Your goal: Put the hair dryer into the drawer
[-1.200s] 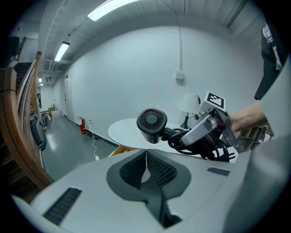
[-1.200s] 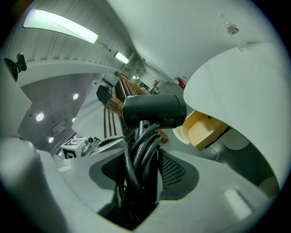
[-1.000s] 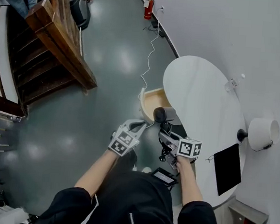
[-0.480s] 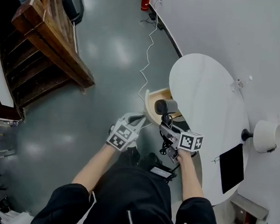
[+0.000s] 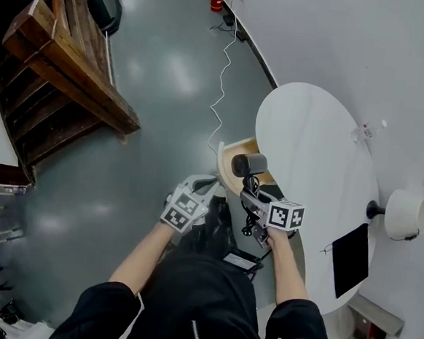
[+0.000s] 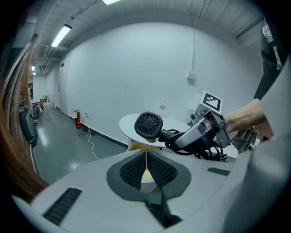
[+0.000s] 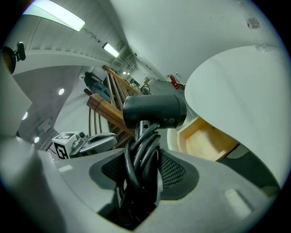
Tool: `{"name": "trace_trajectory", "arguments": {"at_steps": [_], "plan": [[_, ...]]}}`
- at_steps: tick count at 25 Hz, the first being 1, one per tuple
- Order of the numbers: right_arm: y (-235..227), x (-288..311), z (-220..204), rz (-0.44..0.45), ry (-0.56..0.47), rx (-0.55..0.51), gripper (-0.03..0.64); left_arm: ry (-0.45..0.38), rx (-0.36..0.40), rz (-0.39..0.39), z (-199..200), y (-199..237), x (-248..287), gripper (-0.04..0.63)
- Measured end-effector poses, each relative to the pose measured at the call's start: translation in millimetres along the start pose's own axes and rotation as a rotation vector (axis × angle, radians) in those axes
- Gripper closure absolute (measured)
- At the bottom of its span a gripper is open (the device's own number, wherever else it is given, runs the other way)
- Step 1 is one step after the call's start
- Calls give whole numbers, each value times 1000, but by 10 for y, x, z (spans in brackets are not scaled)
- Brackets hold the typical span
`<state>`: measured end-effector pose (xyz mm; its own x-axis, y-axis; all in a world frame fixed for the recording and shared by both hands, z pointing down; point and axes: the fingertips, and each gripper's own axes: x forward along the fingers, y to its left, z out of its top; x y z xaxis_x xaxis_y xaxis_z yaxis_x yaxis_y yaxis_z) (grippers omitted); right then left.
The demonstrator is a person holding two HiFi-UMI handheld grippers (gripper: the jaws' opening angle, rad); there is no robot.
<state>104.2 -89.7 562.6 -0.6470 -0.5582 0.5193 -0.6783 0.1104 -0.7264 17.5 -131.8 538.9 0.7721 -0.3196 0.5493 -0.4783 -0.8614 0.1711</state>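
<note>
While right gripper (image 7: 143, 166) clamps hair dryer (image 7: 154, 110), drawer (image 7: 205, 142) open, left gripper (image 6: 146, 160) closed

Right hand-held gripper (image 5: 249, 196): its marker cube (image 5: 286, 215) shows black-and-white square patterns, with no letters or digits.
Left hand-held gripper (image 5: 209, 185): its marker cube (image 5: 181, 212) bears similar square patterns, again without words.
Hair dryer (image 7: 154, 110): a short line of pale print on the dark barrel, too small to read.
Legible text overall: none in any view.
</note>
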Motion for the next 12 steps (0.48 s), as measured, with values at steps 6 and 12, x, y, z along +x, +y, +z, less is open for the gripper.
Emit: {"name": "trace_trajectory", "arguments": {"at_steps": [6, 12], "plan": [[-132, 145, 23, -12, 49, -19, 419, 24, -18, 7, -38, 167, 105, 578], [-247, 209, 11, -36, 76, -29, 419, 33, -37, 9, -59, 217, 209, 578]]}}
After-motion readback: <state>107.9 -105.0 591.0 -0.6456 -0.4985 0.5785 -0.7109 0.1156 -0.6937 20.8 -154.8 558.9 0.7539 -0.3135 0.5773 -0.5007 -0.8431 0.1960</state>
